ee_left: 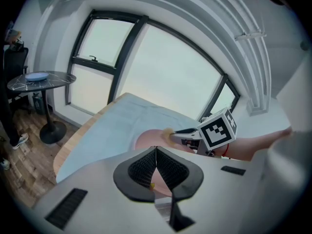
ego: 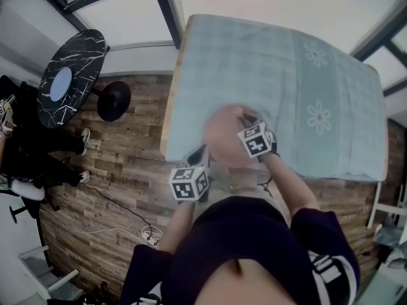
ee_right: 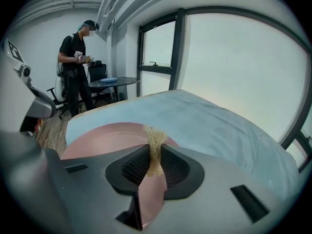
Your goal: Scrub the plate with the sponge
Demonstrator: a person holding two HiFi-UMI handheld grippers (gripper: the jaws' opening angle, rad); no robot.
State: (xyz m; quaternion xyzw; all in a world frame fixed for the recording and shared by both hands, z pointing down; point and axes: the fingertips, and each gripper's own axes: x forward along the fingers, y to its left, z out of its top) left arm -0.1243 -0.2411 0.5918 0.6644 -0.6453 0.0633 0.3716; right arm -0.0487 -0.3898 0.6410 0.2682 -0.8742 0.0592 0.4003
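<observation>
One pink plate (ee_right: 97, 135), one sponge (ee_right: 155, 133), left gripper (ee_left: 155, 150) plus right gripper (ee_right: 155, 150), big table (ego: 286, 75) plus round table (ego: 82, 53), one bystander (ee_right: 75, 67).

Plate (ego: 224, 138) lies on the table (ego: 331, 75). Right gripper (ego: 248, 119) is over the plate's right side. Left gripper (ego: 201, 155) is at the plate's near-left rim.

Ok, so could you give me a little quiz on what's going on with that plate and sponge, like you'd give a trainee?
1. Which gripper pinches the sponge? A) left B) right
2. True or false: the plate lies on bare wood.
3. Fill in: the plate's colour is ___.
Key: 1 B, the right gripper. 2 False, it lies on a blue cloth. 3 Pink.
</observation>
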